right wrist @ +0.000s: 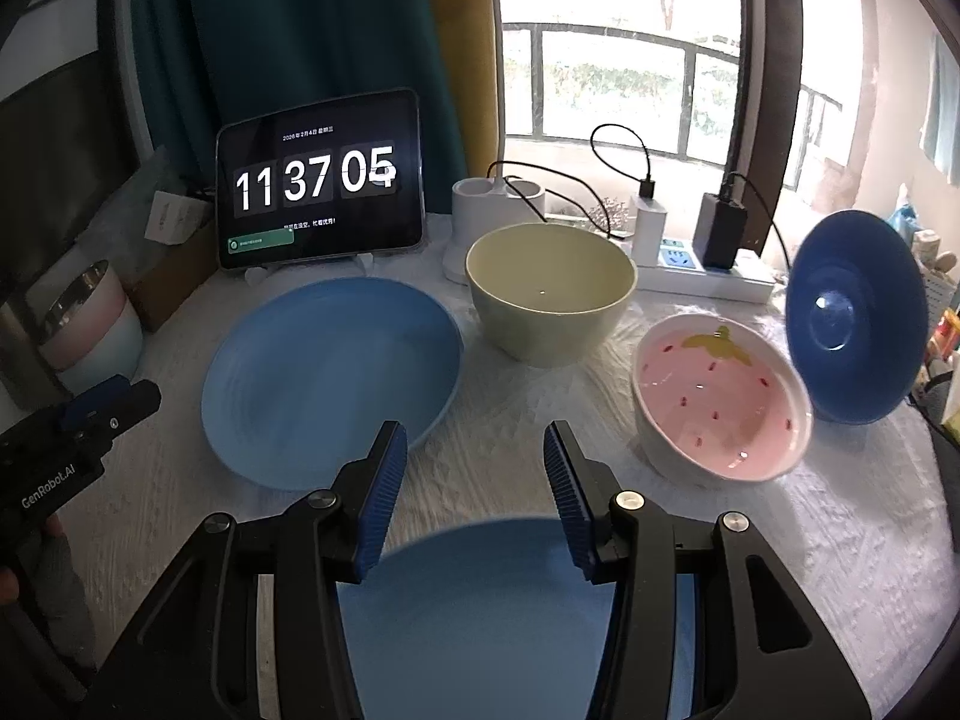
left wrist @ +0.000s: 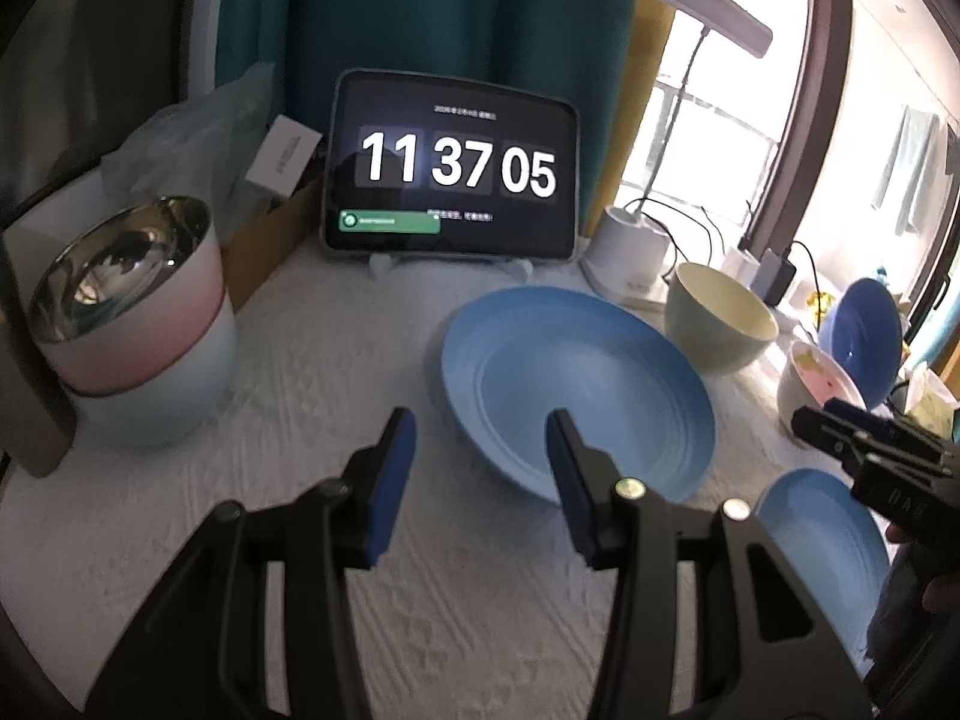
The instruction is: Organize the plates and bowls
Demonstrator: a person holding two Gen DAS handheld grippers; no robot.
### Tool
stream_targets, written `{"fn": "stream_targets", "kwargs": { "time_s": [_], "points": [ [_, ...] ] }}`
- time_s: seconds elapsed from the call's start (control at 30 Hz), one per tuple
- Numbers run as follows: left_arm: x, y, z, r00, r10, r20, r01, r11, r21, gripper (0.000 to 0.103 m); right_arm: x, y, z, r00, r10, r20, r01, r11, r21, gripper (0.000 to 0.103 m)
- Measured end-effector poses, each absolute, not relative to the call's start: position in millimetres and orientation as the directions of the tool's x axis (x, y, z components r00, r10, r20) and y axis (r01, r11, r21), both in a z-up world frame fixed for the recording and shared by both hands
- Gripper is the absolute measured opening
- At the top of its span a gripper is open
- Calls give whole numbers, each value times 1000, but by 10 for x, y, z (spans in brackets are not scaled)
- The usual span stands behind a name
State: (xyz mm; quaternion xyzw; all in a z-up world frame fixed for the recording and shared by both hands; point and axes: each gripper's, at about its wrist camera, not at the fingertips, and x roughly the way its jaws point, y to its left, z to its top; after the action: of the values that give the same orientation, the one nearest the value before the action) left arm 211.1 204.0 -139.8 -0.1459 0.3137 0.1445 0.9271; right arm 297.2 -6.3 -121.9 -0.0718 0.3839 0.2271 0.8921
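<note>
The table (right wrist: pixel 510 468) has a bare strip in the middle, between the big light-blue plate (right wrist: pixel 330 378) on the left and the pink bowl (right wrist: pixel 720 402) on the right. The green bowl (right wrist: pixel 549 294) closes this strip toward the back edge. Behind it the lamp base (right wrist: pixel 480 204), the cables and the power strip (right wrist: pixel 708 276) fill the back edge. The dark-blue plate (right wrist: pixel 852 318) stands tilted at the right edge, touching the pink bowl. A small plate (right wrist: pixel 480 612) lies at the front edge. The stacked cups (left wrist: pixel 138 330) block the left edge; bare cloth lies between them and the big plate.
</note>
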Motion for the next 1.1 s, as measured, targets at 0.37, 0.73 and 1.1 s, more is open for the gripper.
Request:
{"fn": "stream_targets", "kwargs": {
  "time_s": [0.37, 0.73, 1.1],
  "points": [
    [2433, 2117, -1575, 740, 148, -656, -368, 906, -211, 47, 3240, 133, -1426, 546, 368, -753, -473, 877, 86, 50],
    [2657, 2140, -1746, 698, 145, -701, -384, 903, -196, 47, 3528, 260, -1679, 474, 371, -798, -454, 880, 140, 50],
    [2774, 2090, -1878, 661, 93, -744, -345, 919, -192, 47, 3652, 319, -1816, 428, 379, -821, -465, 871, 159, 50]
  ]
}}
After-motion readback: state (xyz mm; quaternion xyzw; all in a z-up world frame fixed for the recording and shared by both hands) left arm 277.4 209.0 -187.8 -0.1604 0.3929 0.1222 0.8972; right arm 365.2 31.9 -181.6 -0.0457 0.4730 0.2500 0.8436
